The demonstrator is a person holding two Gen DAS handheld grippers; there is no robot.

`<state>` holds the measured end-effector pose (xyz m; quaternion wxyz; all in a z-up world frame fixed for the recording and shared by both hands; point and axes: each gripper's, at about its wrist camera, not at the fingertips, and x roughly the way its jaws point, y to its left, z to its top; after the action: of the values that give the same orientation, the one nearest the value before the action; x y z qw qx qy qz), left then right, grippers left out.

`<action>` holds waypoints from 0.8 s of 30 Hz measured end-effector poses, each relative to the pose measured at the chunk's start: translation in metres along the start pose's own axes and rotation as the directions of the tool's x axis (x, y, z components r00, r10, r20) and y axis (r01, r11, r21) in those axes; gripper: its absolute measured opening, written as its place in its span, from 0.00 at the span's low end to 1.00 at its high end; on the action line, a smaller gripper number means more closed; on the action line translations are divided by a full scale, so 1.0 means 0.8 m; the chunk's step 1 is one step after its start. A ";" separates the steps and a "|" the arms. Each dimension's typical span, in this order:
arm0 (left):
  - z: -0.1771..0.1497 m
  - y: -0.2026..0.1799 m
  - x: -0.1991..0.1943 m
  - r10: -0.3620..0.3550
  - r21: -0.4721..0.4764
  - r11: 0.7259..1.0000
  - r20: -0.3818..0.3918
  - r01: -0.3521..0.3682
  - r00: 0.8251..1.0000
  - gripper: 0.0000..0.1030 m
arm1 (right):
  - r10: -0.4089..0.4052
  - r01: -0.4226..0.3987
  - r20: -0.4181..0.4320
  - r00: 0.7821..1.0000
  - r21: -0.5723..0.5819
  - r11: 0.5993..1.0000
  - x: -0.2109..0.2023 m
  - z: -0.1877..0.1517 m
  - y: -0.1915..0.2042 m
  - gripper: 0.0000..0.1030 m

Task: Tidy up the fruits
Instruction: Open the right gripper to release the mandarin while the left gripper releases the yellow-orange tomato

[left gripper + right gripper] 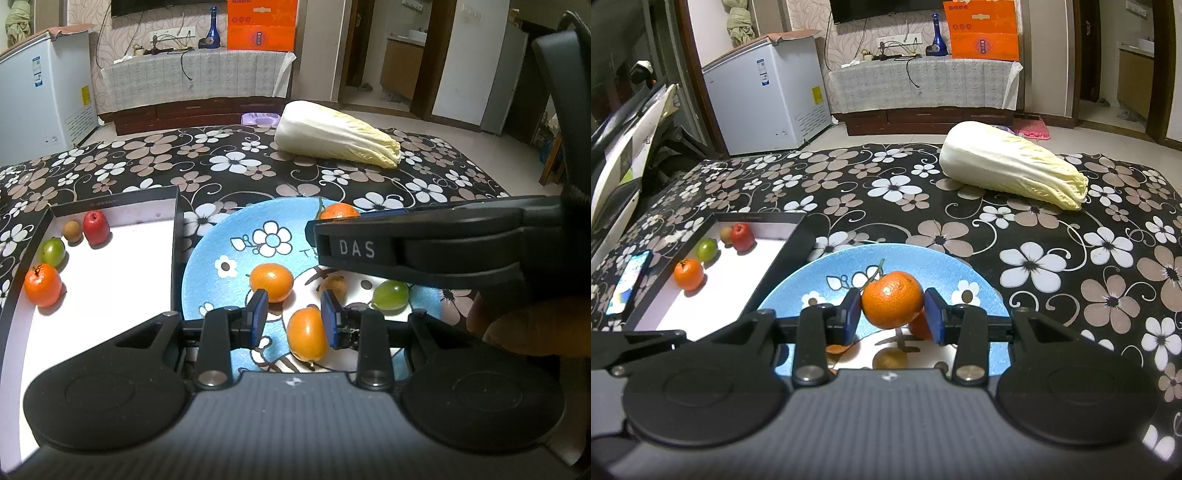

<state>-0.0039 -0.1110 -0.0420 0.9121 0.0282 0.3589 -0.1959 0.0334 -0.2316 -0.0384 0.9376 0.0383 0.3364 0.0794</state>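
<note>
Only in the right wrist view is a stemmed round orange mandarin (892, 300) seen clamped in the right tongs (892, 314) above the blue flowered plate (798, 286), stem tilted up-left, while the left tongs (295, 317) stand open beside an oval orange kumquat (307, 334) lying lengthwise toward the camera.

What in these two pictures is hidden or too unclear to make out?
- Left wrist view: the right gripper crosses the blue plate, hiding most of the stemmed mandarin and part of the small brown fruit.
- Right wrist view: the mandarin between the jaws covers the orange fruit behind it.
- Right wrist view: the phone screen is too small to read.
</note>
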 end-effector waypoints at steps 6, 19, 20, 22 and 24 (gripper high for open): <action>0.000 0.001 0.001 -0.001 0.000 1.000 0.001 0.001 1.000 0.36 | -0.003 0.003 0.005 1.000 0.007 1.000 0.000 0.000 -0.001 0.41; 0.001 0.001 0.001 0.003 -0.008 1.000 0.002 -0.003 1.000 0.36 | 0.018 -0.019 0.032 0.999 0.014 1.000 -0.007 0.002 0.000 0.42; 0.001 0.001 0.001 0.003 -0.008 1.000 0.002 -0.003 1.000 0.36 | 0.019 -0.020 0.034 0.999 0.013 1.000 -0.008 0.002 0.001 0.42; 0.001 0.001 0.001 0.005 -0.008 1.000 0.002 -0.005 1.000 0.36 | 0.019 -0.020 0.033 0.999 0.010 1.000 -0.007 0.003 0.001 0.42; 0.002 0.002 0.000 0.005 -0.012 1.000 0.003 -0.005 1.000 0.36 | 0.020 -0.020 0.034 0.999 0.010 1.000 -0.008 0.003 0.001 0.42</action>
<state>-0.0022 -0.1097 -0.0411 0.9133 0.0234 0.3585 -0.1917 0.0299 -0.2316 -0.0324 0.9420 0.0478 0.3206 0.0865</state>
